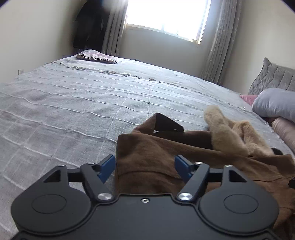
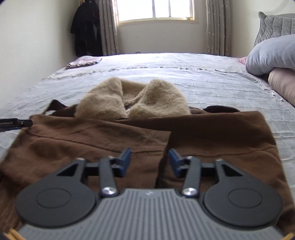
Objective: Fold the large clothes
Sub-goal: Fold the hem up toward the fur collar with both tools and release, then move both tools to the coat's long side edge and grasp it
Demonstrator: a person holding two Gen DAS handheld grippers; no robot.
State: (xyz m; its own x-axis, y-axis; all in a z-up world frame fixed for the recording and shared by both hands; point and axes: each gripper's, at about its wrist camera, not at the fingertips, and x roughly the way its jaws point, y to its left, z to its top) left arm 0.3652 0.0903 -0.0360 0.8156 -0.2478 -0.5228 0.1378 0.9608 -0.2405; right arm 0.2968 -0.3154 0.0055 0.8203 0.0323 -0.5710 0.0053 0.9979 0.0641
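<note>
brown coat (image 2: 129,140) lay flat on bed (image 1: 73,96), fleece collar (image 2: 132,97) far end | left tongs (image 1: 144,166) wide, empty, at its side edge | right tongs (image 2: 149,158) wide, empty, over folded sleeves | looked thick, soft, heavy; best gripped at hem or shoulder seam, not fleece

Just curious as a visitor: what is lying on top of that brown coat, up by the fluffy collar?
Only the coat's own tan fur collar rests on the brown coat, folded back in two lobes. Under the coat lies the grey bedspread; anything between them is covered.

Grey bedspread (image 1: 73,96), folded cloth (image 1: 96,56), pillows (image 2: 271,53), curtained window (image 2: 155,9).
</note>
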